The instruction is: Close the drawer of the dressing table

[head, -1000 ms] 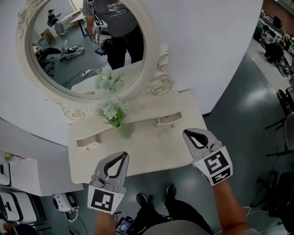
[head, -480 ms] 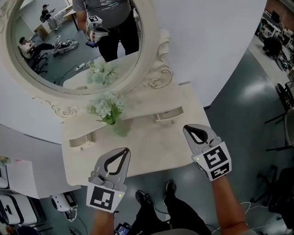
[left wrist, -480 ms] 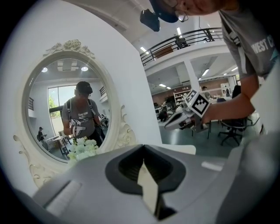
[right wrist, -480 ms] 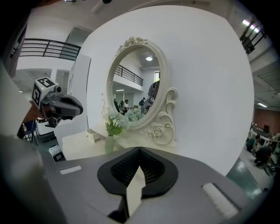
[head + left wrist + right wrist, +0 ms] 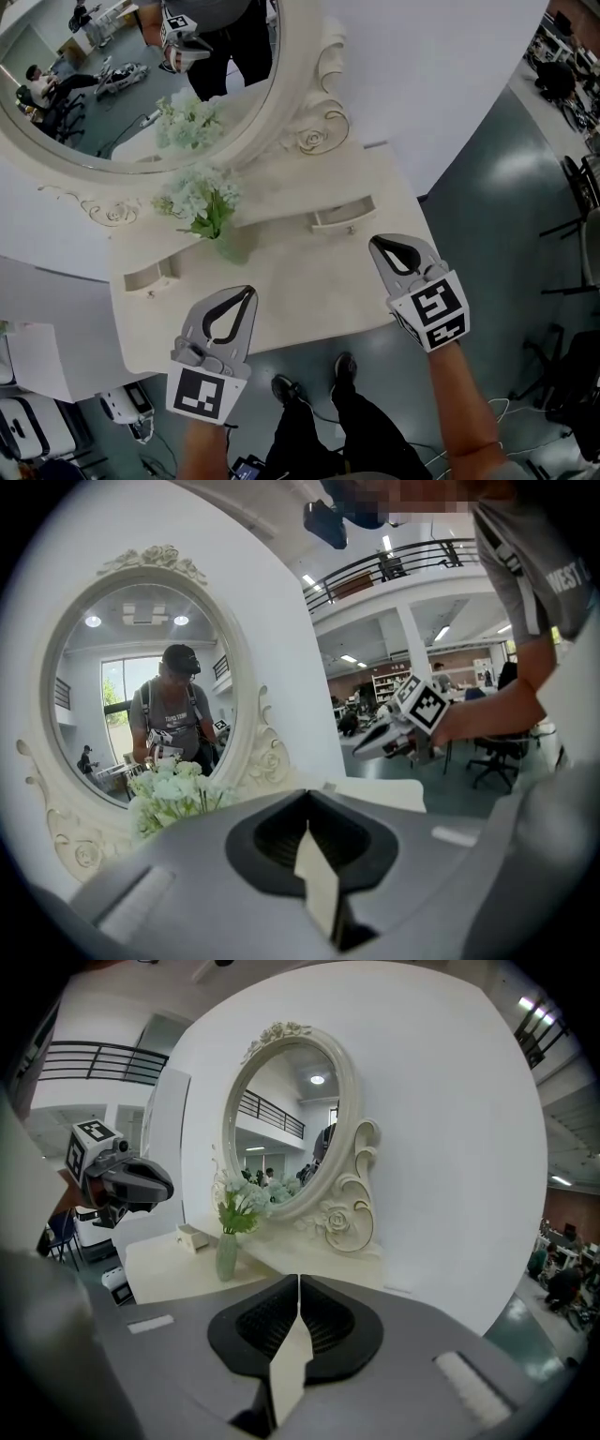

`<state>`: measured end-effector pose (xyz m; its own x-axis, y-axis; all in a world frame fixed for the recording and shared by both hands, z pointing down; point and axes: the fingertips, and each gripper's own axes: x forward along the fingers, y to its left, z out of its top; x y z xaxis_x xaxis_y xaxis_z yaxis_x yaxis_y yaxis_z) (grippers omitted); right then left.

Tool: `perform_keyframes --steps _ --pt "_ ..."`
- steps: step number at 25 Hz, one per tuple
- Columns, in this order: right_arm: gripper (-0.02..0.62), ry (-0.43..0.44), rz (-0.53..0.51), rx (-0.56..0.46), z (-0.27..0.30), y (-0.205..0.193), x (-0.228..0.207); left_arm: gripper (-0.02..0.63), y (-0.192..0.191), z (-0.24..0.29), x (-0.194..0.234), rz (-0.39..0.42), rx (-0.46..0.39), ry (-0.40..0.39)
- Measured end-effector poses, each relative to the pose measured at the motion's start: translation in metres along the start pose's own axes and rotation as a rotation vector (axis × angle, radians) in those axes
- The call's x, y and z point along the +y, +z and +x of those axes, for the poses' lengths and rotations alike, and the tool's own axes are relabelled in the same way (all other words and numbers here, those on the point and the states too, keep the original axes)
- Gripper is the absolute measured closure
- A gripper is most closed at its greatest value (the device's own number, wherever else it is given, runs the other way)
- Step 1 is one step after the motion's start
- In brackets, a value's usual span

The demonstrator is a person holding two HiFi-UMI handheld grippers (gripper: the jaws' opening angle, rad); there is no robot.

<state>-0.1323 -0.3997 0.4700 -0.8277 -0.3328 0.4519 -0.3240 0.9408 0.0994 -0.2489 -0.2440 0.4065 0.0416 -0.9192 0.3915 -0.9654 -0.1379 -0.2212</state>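
The cream dressing table (image 5: 309, 300) carries an oval mirror (image 5: 112, 103) and a raised back shelf with two small drawers. The right drawer (image 5: 342, 217) sticks out a little from the shelf. The left drawer (image 5: 150, 278) also stands pulled out, and shows as a small box (image 5: 192, 1237) in the right gripper view. My left gripper (image 5: 247, 292) hovers shut over the table's front left. My right gripper (image 5: 375, 243) is shut and empty, just right of and below the right drawer. The jaws meet in both gripper views (image 5: 305, 797) (image 5: 298, 1281).
A green vase (image 5: 231, 246) of pale flowers (image 5: 197, 199) stands between the drawers, ahead of the left gripper. A white wall backs the table. A white cabinet (image 5: 33, 361) stands at the left, and the person's shoes (image 5: 342, 367) are on the grey floor below.
The table has slid down and left in the head view as the camera moved. Both grippers sit slightly higher in the picture, still shut. The drawers look unchanged.
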Motion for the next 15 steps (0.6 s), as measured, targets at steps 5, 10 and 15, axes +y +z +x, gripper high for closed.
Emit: perform_keyframes --steps 5,10,15 --pt "0.581 0.004 0.005 0.012 0.017 -0.02 -0.001 0.603 -0.018 0.012 -0.003 -0.009 0.013 -0.003" --pt "0.575 0.007 -0.006 0.026 0.034 -0.039 -0.002 0.603 -0.036 0.024 -0.004 -0.025 0.029 -0.001" --pt "0.565 0.006 -0.045 0.041 0.052 -0.058 -0.004 0.603 -0.051 0.038 0.0 -0.014 0.04 0.014"
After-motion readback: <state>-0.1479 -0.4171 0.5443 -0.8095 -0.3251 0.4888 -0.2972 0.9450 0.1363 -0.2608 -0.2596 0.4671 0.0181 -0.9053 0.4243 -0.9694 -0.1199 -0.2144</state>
